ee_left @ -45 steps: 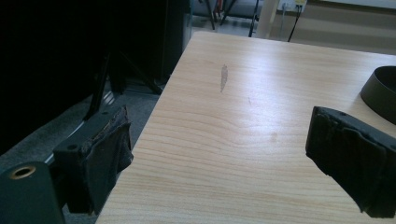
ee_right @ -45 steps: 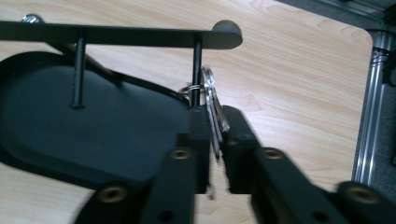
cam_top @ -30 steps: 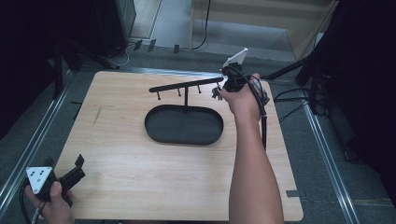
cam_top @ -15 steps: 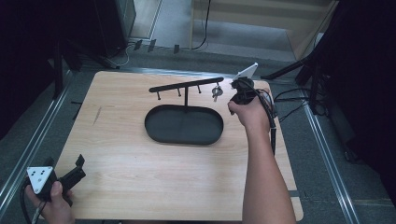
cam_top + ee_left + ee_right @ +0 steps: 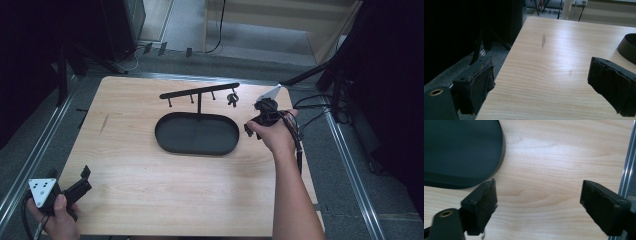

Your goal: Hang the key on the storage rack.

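Observation:
A black oval tray [image 5: 162, 140] lies mid-table, with a post rising from its far rim to a slanted hook bar [image 5: 200, 91]. A small dark item [image 5: 232, 98] hangs from the bar's right end; what it is cannot be made out. My right gripper [image 5: 254, 124] is low over the wood just right of the tray, open and holding nothing. In the right gripper view the right gripper [image 5: 539, 190] has its jaws wide apart, with the tray [image 5: 461, 150] at upper left. My left gripper [image 5: 80, 182] rests open at the near left corner, and in the left gripper view the left gripper [image 5: 542, 67] holds nothing.
A metal rail [image 5: 627, 167] runs along the table's right edge, close to my right gripper. Cables [image 5: 315, 107] trail off the right side. The table's left edge drops to a dark floor [image 5: 486, 50]. A grey scuff mark [image 5: 543, 40] lies on the wood.
My right gripper has drawn back from the bar's right end, toward the near side and down beside the tray. The small item stays hanging on the bar. The left gripper has not moved.

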Demonstrator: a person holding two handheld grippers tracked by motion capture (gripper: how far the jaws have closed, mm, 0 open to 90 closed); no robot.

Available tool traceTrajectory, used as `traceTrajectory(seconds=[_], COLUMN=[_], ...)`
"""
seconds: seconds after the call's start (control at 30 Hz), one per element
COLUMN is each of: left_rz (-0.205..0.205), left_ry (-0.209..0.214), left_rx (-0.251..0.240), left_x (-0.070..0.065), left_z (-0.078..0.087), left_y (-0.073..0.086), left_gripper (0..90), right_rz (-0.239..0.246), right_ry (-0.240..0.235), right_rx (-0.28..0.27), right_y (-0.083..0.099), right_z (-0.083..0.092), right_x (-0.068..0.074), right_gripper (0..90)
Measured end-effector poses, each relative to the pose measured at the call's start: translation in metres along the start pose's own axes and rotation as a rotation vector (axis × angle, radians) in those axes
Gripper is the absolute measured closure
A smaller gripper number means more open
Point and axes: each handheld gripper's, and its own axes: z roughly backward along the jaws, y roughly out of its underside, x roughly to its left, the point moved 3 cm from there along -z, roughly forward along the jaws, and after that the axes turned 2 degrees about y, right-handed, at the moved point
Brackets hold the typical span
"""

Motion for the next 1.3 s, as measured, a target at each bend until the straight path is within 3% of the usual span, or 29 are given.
traceTrajectory(seconds=[0.2,0.6,0.9,1.13,1.3], left_rz=[-0.001,-0.002,-0.008,-0.015,-0.016], left_ry=[0.0,0.0,-0.001,-0.003,-0.003], left_rx=[0.001,-0.001,-0.003,0.0,-0.002], left_x=[0.0,-0.001,-0.001,-0.002,-0.002], left_z=[0.0,0.0,0.0,0.0,0.0], left_y=[0.0,0.0,0.0,0.0,0.0], left_gripper=[7.0,7.0,7.0,7.0,7.0], right_rz=[-0.004,-0.001,-0.029,-0.057,-0.083], right_ry=[-0.015,-0.013,-0.031,-0.055,-0.077], right_rx=[0.037,0.027,0.012,-0.068,-0.191], right_y=[0.015,0.047,0.077,0.104,0.124], right_z=[-0.014,-0.031,-0.045,-0.052,-0.057], right_x=[-0.009,-0.024,-0.039,-0.051,-0.062], right_gripper=[0.3,0.0,0.0,0.0,0.0])
